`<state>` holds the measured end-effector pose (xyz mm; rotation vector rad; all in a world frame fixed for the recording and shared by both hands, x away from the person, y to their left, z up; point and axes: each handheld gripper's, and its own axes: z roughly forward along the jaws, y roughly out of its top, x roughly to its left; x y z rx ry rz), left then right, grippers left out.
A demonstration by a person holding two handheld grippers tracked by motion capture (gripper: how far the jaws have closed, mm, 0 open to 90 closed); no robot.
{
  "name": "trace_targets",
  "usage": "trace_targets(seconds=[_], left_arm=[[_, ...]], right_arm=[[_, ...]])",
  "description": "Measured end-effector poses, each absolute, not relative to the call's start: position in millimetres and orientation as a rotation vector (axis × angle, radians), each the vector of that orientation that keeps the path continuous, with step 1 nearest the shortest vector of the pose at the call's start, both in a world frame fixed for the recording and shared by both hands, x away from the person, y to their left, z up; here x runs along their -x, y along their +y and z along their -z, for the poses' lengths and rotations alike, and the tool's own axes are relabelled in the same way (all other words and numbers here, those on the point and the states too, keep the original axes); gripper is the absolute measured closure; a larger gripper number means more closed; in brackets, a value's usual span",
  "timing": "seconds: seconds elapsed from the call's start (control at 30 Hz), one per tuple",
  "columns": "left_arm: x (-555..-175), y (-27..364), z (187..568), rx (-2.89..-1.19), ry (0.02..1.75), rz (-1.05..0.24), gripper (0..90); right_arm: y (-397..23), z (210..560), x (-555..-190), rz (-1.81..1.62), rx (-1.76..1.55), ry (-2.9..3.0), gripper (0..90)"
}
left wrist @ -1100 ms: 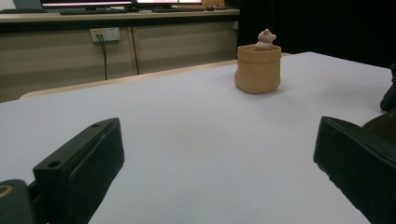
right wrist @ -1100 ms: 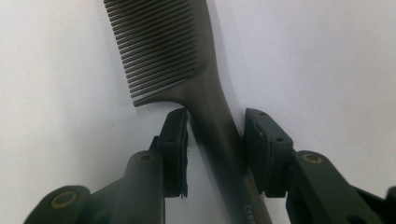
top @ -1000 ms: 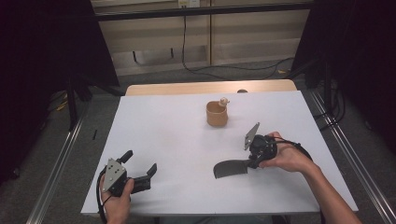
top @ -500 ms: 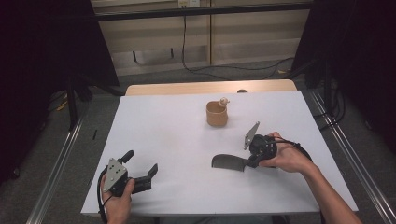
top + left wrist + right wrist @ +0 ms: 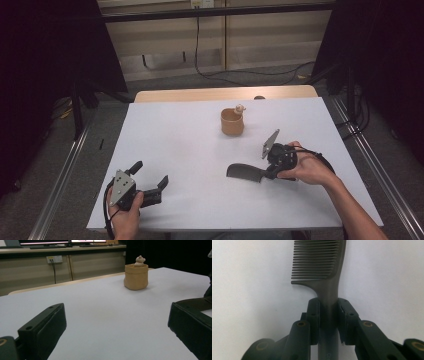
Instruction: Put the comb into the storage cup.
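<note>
Grasp complete: right tongs (image 5: 328, 320) clamped on the comb (image 5: 324, 272) handle, teeth projecting ahead over the tabletop (image 5: 190, 150); left tongs (image 5: 150, 182) apart, idle; transfer toward the pouch (image 5: 232, 122) presumably remains.

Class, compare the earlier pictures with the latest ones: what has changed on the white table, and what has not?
The right gripper has just closed its jaws on the handle of the dark grey plastic comb, which swung slightly flatter. The left gripper, open, and the tan pot with its small bear figure stayed put.
</note>
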<state>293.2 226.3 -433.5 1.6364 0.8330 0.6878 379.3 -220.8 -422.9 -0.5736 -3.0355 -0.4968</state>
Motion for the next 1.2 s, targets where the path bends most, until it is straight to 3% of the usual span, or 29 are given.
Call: trace_targets(seconds=[1.2], left_arm=[[-291,228,433,-1.626,0.837,-0.688,1.8]], right_arm=[[-243,388,-377,1.043,0.739,-2.874,72.8]])
